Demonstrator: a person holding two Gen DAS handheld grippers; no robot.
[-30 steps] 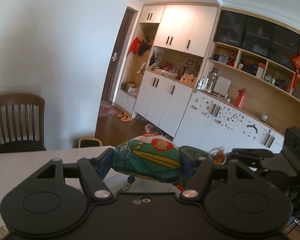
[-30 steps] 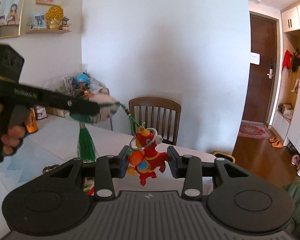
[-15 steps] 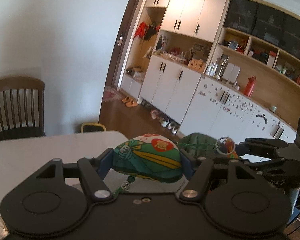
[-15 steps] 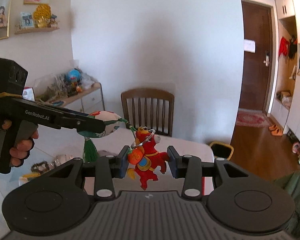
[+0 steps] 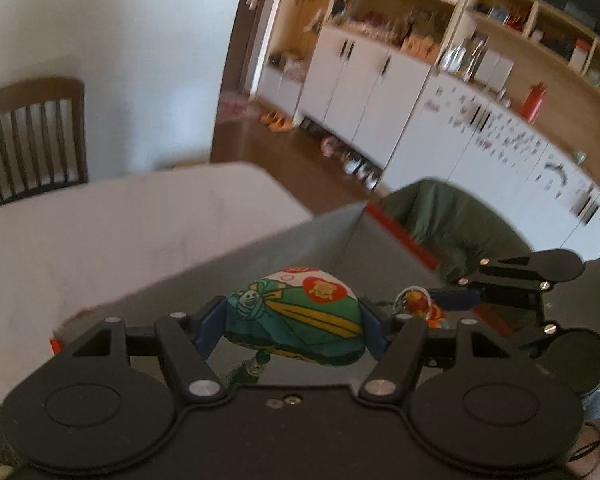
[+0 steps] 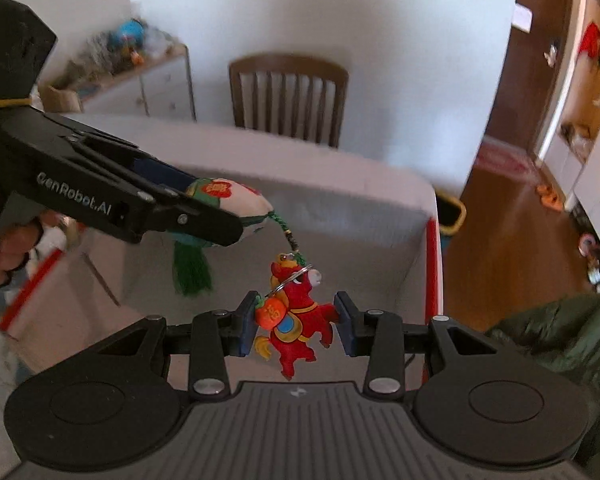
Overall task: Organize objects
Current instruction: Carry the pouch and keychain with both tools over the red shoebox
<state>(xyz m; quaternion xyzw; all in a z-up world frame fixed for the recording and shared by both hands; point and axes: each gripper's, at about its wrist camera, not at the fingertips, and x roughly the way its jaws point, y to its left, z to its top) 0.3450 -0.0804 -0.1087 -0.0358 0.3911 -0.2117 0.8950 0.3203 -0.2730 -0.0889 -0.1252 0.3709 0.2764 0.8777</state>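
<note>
Both tongs grip soft charms above an open grey box with red-edged flaps.

Left tongs (image 5: pixel 294 326) are clamped on a green embroidered sachet (image 5: pixel 296 316), which fills the gap between the blue pads; its green tassel (image 6: pixel 190 268) hangs below, over the box (image 5: pixel 260 256). Right tongs (image 6: pixel 296 322) pinch a red plush horse (image 6: pixel 300 316) by its sides, its legs dangling under the pads and a key ring at its head. A beaded green cord (image 6: pixel 286 232) runs from the sachet's tip down to that ring. The box stands on the white worktop (image 5: pixel 100 232), a wooden chair (image 6: pixel 288 96) behind it.
</note>
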